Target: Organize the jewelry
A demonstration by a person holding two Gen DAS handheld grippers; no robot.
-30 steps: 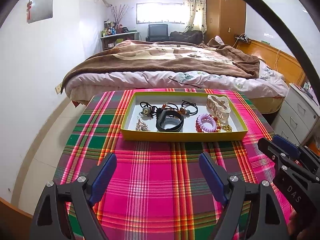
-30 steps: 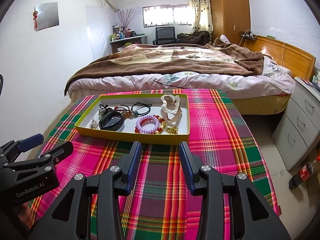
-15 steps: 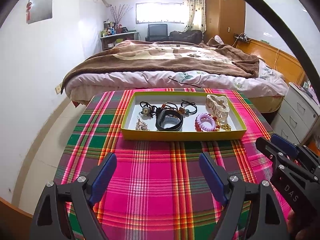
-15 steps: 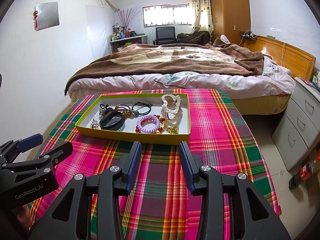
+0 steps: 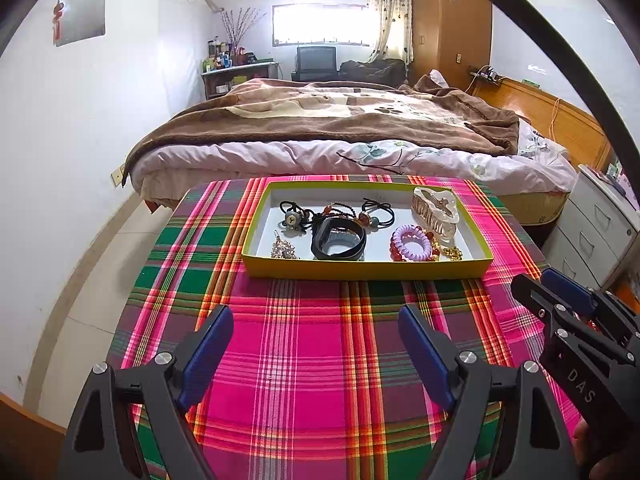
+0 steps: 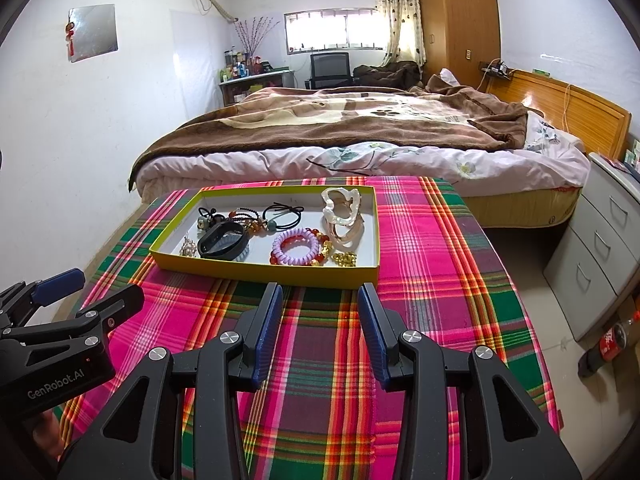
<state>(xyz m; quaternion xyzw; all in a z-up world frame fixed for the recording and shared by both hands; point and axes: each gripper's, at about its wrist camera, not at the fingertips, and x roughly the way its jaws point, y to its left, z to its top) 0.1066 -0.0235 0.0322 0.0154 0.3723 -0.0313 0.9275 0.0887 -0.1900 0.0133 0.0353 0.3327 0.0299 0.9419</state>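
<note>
I see a yellow-walled jewelry tray [image 5: 368, 270] holding a black band [image 5: 339, 240], lilac coil bracelet [image 5: 412, 242] and cream hair claw [image 5: 435, 212]. Both my hand-held grippers stand spread and empty: left hand-held gripper [image 5: 316, 336] wide, right hand-held gripper [image 6: 319, 312] narrower.

Jewelry sits jumbled inside the yellow tray [image 5: 366, 270]: black band [image 5: 339, 239] centre, purple coil bracelet [image 5: 411, 242] right, cream claw clip [image 5: 435, 211] far-right corner.

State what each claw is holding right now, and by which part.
Nothing is held. The left claw and the right claw are both open over the plaid tablecloth, short of the yellow tray where the jewelry lies.
</note>
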